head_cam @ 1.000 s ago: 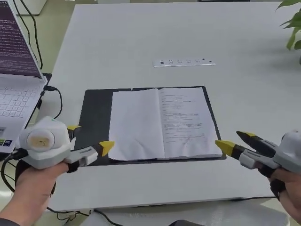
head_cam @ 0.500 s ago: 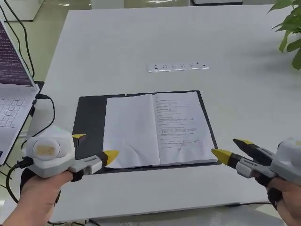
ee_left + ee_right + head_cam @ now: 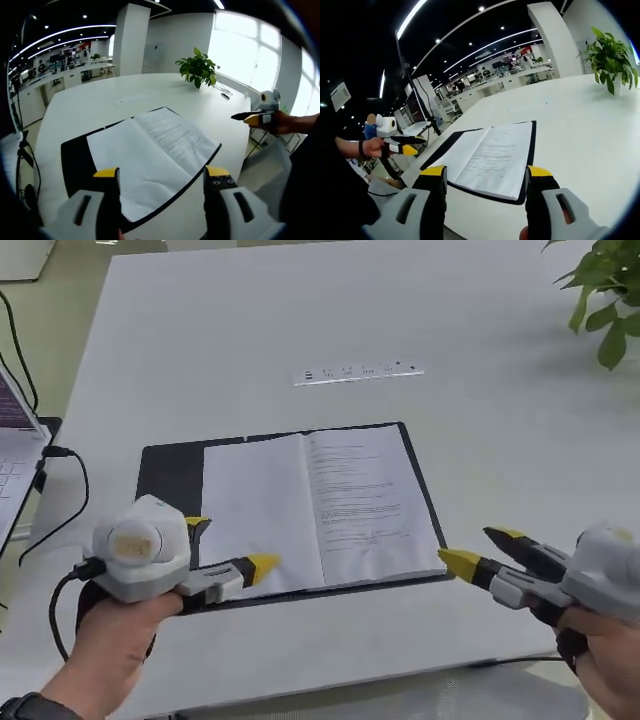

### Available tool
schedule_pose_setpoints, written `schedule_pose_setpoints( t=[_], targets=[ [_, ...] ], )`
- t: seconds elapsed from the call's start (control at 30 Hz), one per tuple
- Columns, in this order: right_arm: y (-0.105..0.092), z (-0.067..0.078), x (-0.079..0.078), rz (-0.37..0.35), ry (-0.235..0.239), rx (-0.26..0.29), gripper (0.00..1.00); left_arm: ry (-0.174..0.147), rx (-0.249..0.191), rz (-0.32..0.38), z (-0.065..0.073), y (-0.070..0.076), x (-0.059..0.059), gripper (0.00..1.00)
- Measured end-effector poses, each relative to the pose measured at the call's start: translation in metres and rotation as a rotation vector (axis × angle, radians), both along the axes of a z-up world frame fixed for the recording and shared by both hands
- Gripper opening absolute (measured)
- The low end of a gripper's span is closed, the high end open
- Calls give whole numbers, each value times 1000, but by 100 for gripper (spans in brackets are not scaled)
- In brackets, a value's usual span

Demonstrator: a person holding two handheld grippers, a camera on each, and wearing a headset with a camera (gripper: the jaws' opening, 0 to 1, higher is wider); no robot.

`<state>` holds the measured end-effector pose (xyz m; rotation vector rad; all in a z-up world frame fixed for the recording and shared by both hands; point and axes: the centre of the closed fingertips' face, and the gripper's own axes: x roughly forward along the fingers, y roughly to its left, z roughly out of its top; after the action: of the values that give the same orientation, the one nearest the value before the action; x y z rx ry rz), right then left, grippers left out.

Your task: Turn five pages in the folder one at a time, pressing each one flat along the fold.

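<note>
An open black folder (image 3: 170,472) lies flat on the white table, with a blank left page (image 3: 258,510) and a printed right page (image 3: 365,500). My left gripper (image 3: 228,545) is open, its yellow tips over the folder's near left corner. My right gripper (image 3: 480,546) is open, just off the folder's near right corner, holding nothing. In the left gripper view the folder (image 3: 75,155) spreads ahead of the jaws, with the right gripper (image 3: 250,118) at the right. In the right gripper view the folder (image 3: 532,150) lies ahead and the left gripper (image 3: 405,145) shows at the left.
A power strip (image 3: 358,371) is set into the table beyond the folder. A laptop edge (image 3: 12,440) and a black cable (image 3: 70,500) sit at the left. A potted plant (image 3: 600,290) stands at the far right. The table's near edge runs just under both hands.
The head camera has swung right, sliding the laptop out of view. My left gripper has moved right and slightly in over the folder's near left corner. The right gripper stays by the right corner.
</note>
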<state>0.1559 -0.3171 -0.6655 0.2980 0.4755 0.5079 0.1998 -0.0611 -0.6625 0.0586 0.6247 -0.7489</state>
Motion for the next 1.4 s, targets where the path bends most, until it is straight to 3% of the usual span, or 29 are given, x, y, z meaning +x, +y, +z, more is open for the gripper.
schedule_pose_setpoints(
  t=[0.3, 0.9, 1.1, 1.4],
  targets=[
    [-3, -6, -4, 10, 22, -9, 64, 8, -26, -46, -5, -29, 9, 68],
    [-3, -12, -10, 21, 46, -5, 66, 48, -27, -224, -22, -124, 17, 66],
    [-7, -15, -12, 19, 58, -1, 66, 53, -25, -283, -26, -157, 14, 66],
    [-11, -20, -17, 25, 77, -1, 67, 70, -10, -321, -39, -182, 9, 66]
  ],
)
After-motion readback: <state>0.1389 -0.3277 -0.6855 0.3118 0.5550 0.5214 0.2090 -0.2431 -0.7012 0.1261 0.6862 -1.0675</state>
